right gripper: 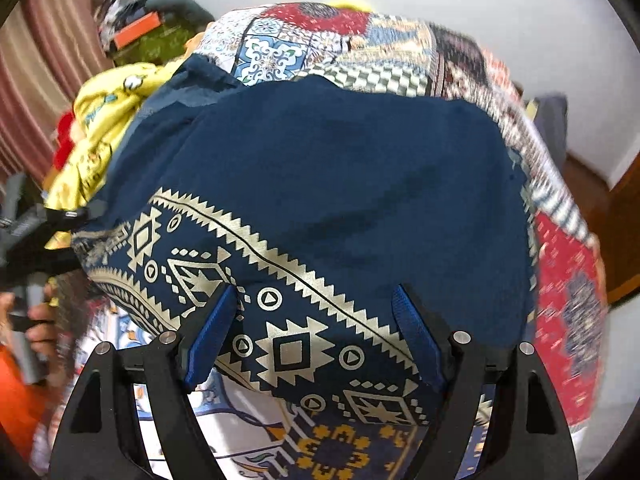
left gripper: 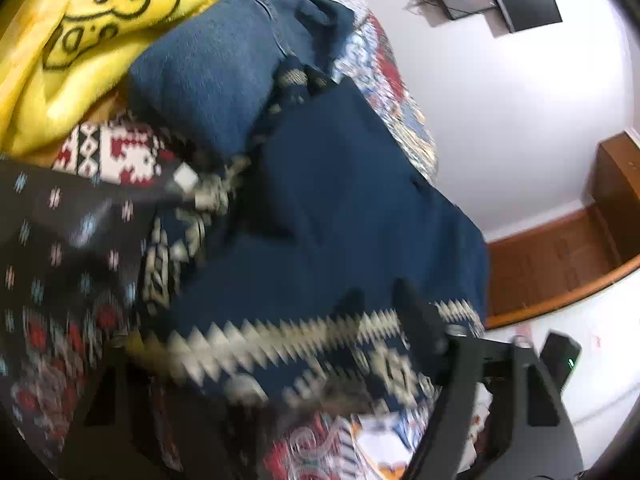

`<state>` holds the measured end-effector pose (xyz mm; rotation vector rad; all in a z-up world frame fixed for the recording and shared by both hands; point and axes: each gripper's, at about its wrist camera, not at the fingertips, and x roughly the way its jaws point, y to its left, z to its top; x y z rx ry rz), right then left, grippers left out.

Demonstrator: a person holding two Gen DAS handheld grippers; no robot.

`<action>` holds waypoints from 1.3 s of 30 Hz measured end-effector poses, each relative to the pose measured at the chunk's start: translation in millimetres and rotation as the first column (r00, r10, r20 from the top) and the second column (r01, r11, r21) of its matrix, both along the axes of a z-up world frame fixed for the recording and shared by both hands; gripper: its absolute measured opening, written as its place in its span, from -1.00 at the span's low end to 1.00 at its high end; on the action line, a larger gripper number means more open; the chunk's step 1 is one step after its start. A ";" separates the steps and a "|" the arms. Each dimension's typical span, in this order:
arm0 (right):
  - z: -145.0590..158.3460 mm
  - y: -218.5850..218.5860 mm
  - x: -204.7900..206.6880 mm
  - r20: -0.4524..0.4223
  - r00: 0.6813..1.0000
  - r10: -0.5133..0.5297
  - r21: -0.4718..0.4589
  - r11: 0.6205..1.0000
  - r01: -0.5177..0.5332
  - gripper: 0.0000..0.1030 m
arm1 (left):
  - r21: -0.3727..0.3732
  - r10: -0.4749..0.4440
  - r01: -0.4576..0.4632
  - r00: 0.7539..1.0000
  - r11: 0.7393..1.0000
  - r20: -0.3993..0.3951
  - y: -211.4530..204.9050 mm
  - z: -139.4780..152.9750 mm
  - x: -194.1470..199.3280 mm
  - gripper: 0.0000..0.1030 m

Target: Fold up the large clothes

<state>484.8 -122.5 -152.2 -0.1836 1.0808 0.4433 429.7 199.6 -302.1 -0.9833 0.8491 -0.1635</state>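
While the navy-blue garment with a cream geometric border (right gripper: 340,200) lies spread over the patchwork-print bed cover (right gripper: 400,48), the right gripper (right gripper: 316,336) stands above its patterned hem, blue-padded fingers (right gripper: 208,340) spread to either side of the cloth without pinching it. Seen from the left wrist, the left gripper (left gripper: 260,344) is blurred over the same hem; I cannot tell whether its fingers grip. Beside the garment lie a folded blue denim piece (left gripper: 208,68) and a yellow cartoon-print blanket (left gripper: 80,28).

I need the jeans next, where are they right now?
In the left wrist view the blue jeans lie upper centre, between the yellow blanket on their left and the navy patterned garment below right.
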 end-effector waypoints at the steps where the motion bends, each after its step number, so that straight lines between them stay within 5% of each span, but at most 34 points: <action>1: -1.6 -4.2 1.2 -0.023 1.000 -0.018 0.032 0.999 0.019 0.53 | -0.010 0.013 -0.013 1.000 1.000 0.002 -0.3 -1.9 6.4 0.14; 8: 2.0 -5.4 -4.9 -0.041 0.998 -0.041 0.053 0.998 0.044 0.55 | -0.023 0.092 -0.093 0.995 0.995 -0.039 -2.9 -4.5 28.9 -0.47; 13: 17.8 -2.3 -5.9 0.007 0.999 -0.033 0.004 0.999 0.033 0.55 | 0.140 0.100 -0.106 0.994 0.984 0.047 -2.9 43.0 20.6 -0.81; 24: 48.3 53.0 -2.1 0.029 0.998 0.065 0.102 0.993 -0.067 0.55 | 0.357 0.021 -0.142 0.947 0.923 0.321 -14.6 177.0 -5.2 -0.84; 28: 27.3 87.9 0.2 -0.019 0.991 0.133 0.092 0.987 -0.131 0.55 | 0.445 -0.028 -0.133 0.941 0.886 0.337 -23.7 191.4 -17.5 -0.84; 34: -11.4 100.4 8.6 -0.114 0.985 0.130 0.095 0.988 -0.119 0.60 | 0.455 -0.083 -0.063 0.952 0.888 0.294 -44.8 179.3 -9.9 -0.84; 39: -1.6 81.0 14.1 -0.158 0.983 0.096 0.138 0.988 -0.075 0.59 | 0.470 -0.145 -0.007 0.947 0.883 0.286 -77.5 188.2 3.3 -0.84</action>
